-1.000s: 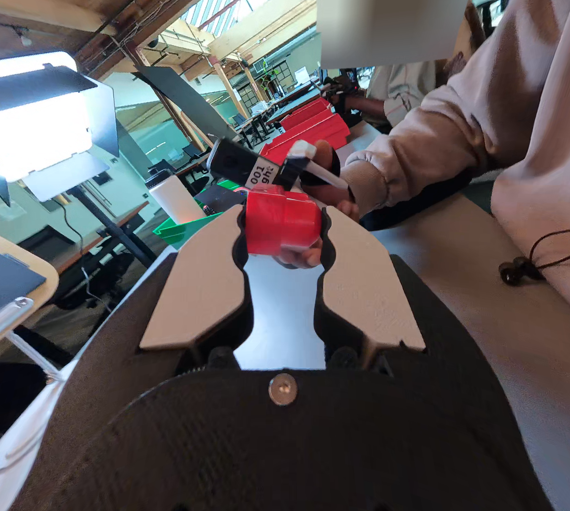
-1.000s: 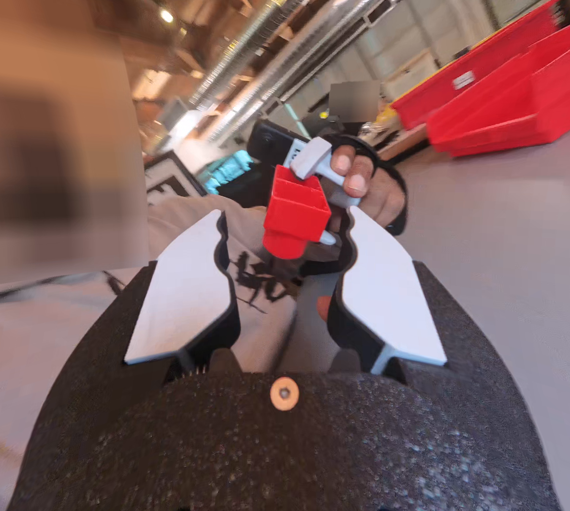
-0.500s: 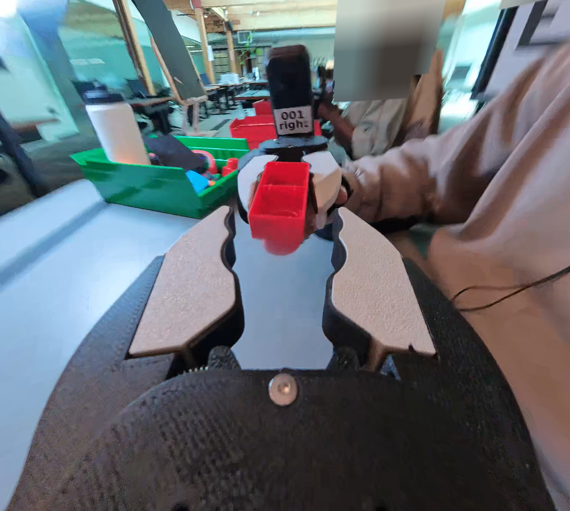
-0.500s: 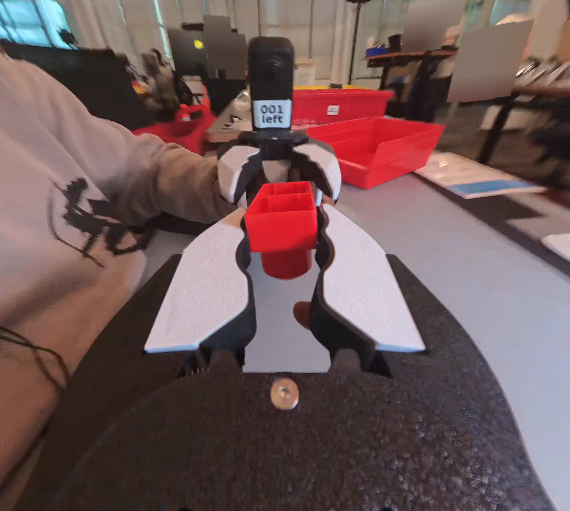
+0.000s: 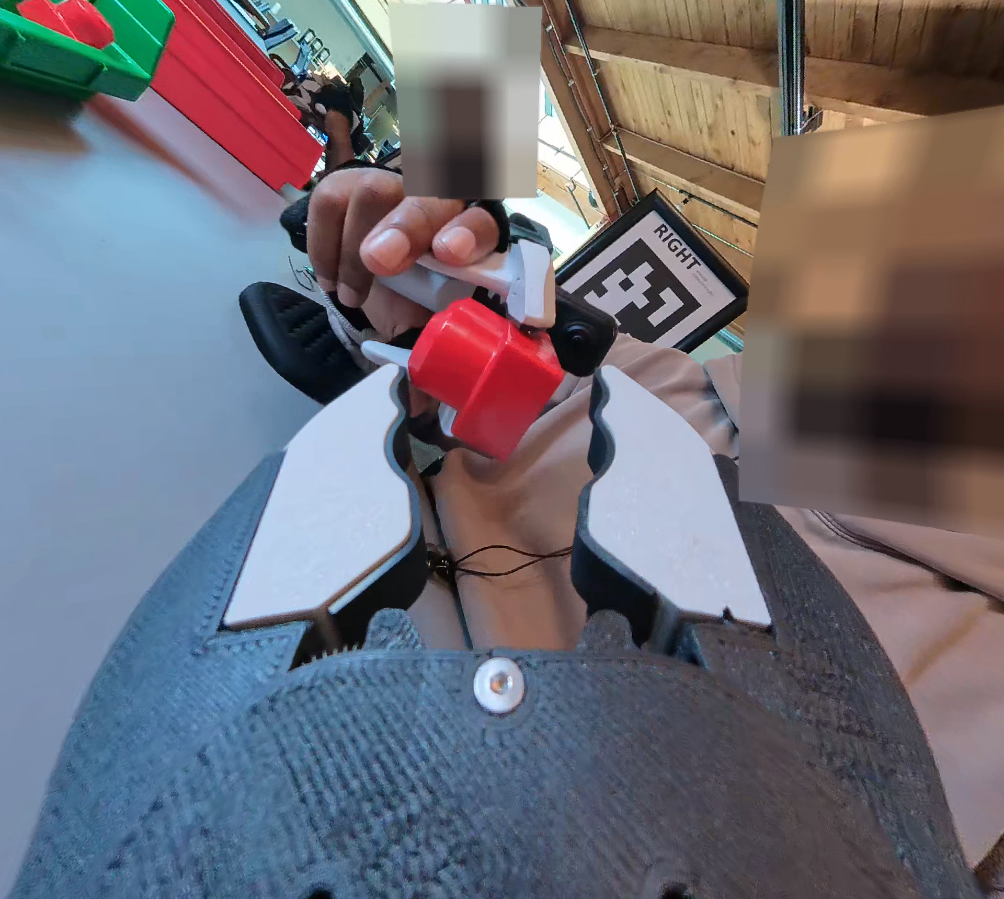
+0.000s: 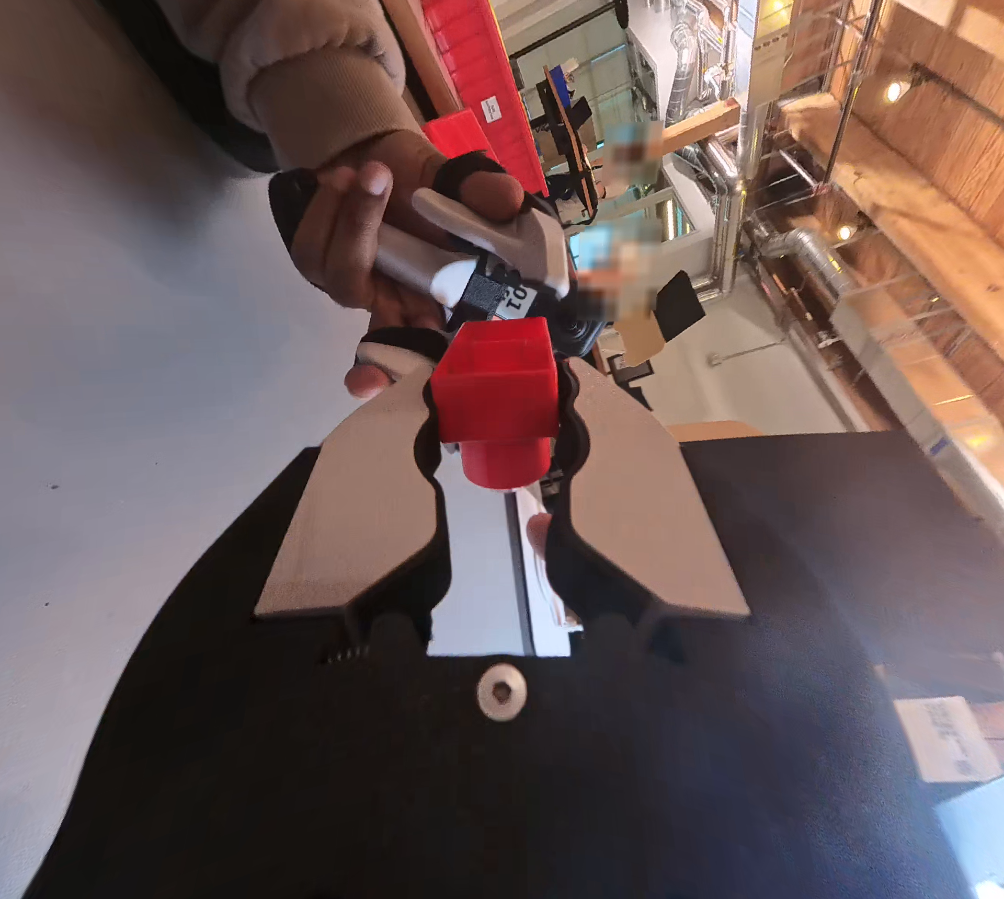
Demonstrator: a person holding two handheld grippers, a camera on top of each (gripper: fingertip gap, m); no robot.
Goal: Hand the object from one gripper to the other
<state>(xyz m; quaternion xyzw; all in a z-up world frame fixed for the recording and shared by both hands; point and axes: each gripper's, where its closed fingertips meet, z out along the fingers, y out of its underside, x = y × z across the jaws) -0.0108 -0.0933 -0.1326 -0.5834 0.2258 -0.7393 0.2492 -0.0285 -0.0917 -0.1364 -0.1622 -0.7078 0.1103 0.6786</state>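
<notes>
Your right tool (image 6: 502,417) is clamped on the red object (image 6: 497,392), square end forward, at twelve o'clock from its camera. Your left tool (image 5: 497,387) is spread apart with nothing in it, leaving the right tool sole holder.

Both your views are bright, lit by daylight and ceiling lamps. In your left wrist view the desk (image 5: 108,330) smears into soft blur toward the left edge, and the green bin (image 5: 81,31) is out of focus; the red object (image 5: 483,379) is sharp with a soft sheen. Your right wrist view shows warm lamp glare at upper right and a pale flare streak across the claw body at lower right. Wide-angle bending curves the edges of both frames.
</notes>
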